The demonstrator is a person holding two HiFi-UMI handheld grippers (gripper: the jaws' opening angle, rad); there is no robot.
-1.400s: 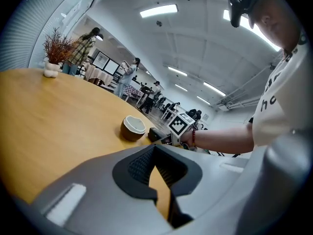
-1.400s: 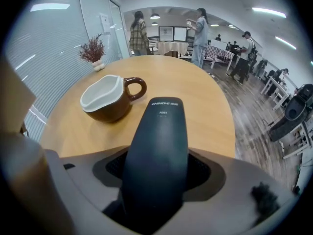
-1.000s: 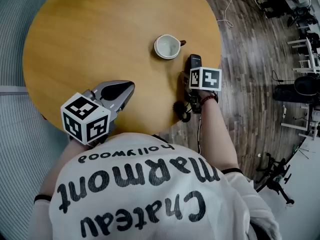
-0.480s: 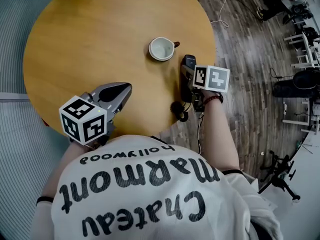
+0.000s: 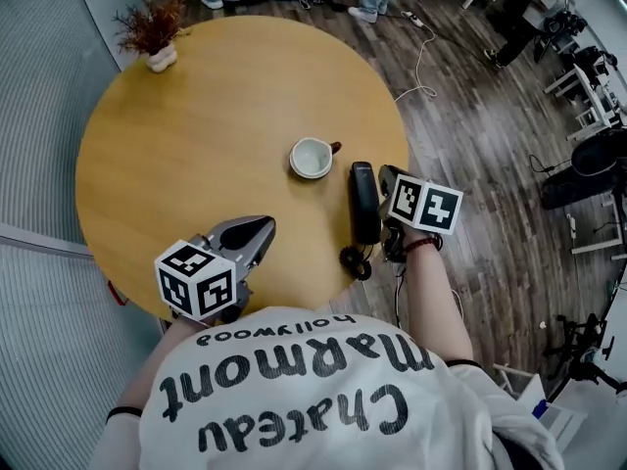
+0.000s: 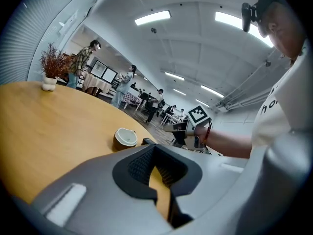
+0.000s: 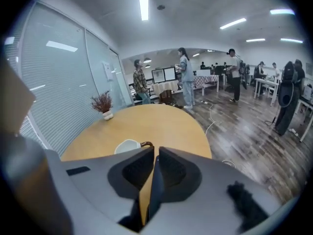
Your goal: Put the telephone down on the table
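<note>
The black telephone handset [image 5: 364,202] lies flat on the round wooden table [image 5: 196,116] near its right edge; its coiled cord [image 5: 355,260] hangs over the rim. My right gripper [image 5: 385,177] hovers just right of the handset, apart from it. Its jaws have just been closing, with nothing between them, and in the right gripper view [image 7: 155,153] they stand together, shut. My left gripper [image 5: 265,227] rests low over the near side of the table, shut and empty. From the left gripper view [image 6: 155,151] the handset's dark end [image 6: 146,141] shows beyond the jaws.
A white cup [image 5: 312,157] with a brown handle stands left of the handset, also visible as the cup [image 7: 128,146]. A small potted plant [image 5: 152,35] sits at the far left rim. Beyond the table's right edge lie wooden floor, cables and several people.
My right gripper has left the handset, risen and drawn off to the right, and its jaws have come together. The handset now lies alone on the table. My left gripper has stayed put.
</note>
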